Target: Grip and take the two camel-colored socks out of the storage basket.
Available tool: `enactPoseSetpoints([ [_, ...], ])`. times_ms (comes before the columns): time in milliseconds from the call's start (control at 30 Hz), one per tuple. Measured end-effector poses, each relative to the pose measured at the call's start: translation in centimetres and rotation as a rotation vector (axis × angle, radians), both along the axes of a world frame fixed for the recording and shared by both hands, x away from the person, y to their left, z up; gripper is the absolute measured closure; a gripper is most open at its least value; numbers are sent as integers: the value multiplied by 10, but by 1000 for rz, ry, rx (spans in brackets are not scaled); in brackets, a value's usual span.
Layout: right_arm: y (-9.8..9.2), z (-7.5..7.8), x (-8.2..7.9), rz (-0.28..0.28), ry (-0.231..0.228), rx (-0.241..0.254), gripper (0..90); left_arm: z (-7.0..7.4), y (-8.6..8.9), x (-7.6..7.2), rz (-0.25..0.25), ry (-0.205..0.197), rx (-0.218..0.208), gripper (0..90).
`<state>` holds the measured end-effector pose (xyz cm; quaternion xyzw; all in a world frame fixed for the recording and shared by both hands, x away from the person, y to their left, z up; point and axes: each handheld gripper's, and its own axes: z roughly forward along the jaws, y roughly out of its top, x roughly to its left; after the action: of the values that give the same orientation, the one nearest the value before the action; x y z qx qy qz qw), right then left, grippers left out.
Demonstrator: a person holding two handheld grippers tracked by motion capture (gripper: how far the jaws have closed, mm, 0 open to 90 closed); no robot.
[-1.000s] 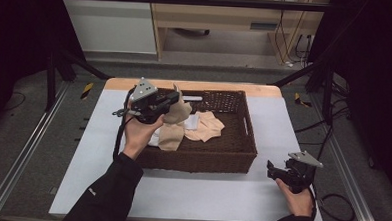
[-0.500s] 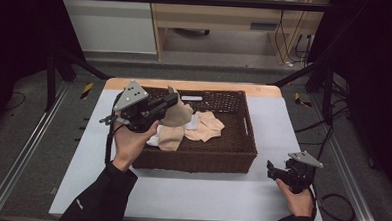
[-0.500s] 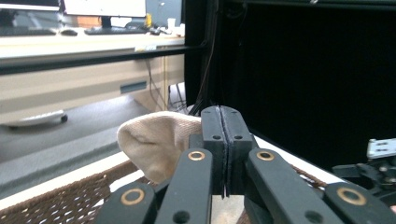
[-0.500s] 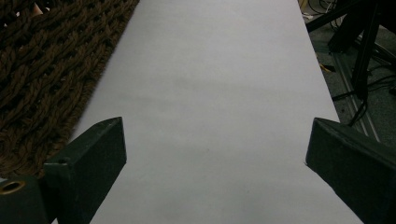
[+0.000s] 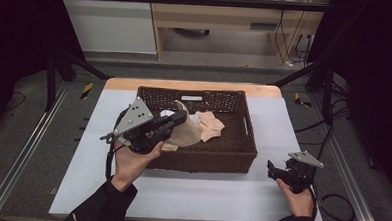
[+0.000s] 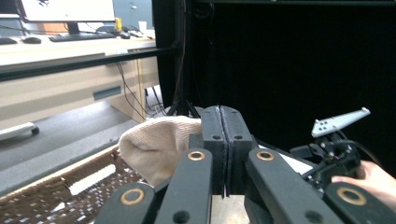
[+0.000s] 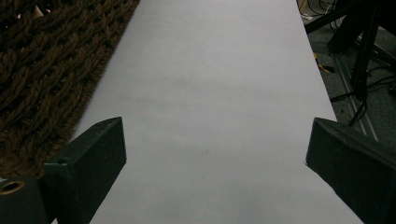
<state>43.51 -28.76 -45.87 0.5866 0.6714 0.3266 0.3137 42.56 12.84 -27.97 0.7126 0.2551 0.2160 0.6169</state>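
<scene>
Left gripper (image 5: 176, 120), fingers pinching a beige sock (image 5: 185, 132) above the wicker basket (image 5: 232, 157): lift it clear of the rim before carrying. Right gripper (image 5: 281, 170), fingers spread, rests on the worktop (image 5: 190, 195).

The left gripper (image 5: 176, 120) is black, with a grey three-cornered plate and brass-coloured rivets, and the sock (image 5: 185, 132) at its jaws is plain beige. Just beyond it lies a paler peach sock (image 5: 211, 125), and a white one (image 5: 167, 113) beside it. The wicker basket (image 5: 232, 157) under them is dark brown, woven. The right gripper (image 5: 276, 170) is black too, over a pale grey-white table (image 5: 200, 196) edged in light wood.
</scene>
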Motion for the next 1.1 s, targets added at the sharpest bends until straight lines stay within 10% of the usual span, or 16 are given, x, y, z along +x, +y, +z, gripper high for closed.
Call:
enactPoseSetpoints([
  [1100, 2, -1, 0, 2, 10, -12, 52, -82, 7, -50, -109, 117, 125, 887],
])
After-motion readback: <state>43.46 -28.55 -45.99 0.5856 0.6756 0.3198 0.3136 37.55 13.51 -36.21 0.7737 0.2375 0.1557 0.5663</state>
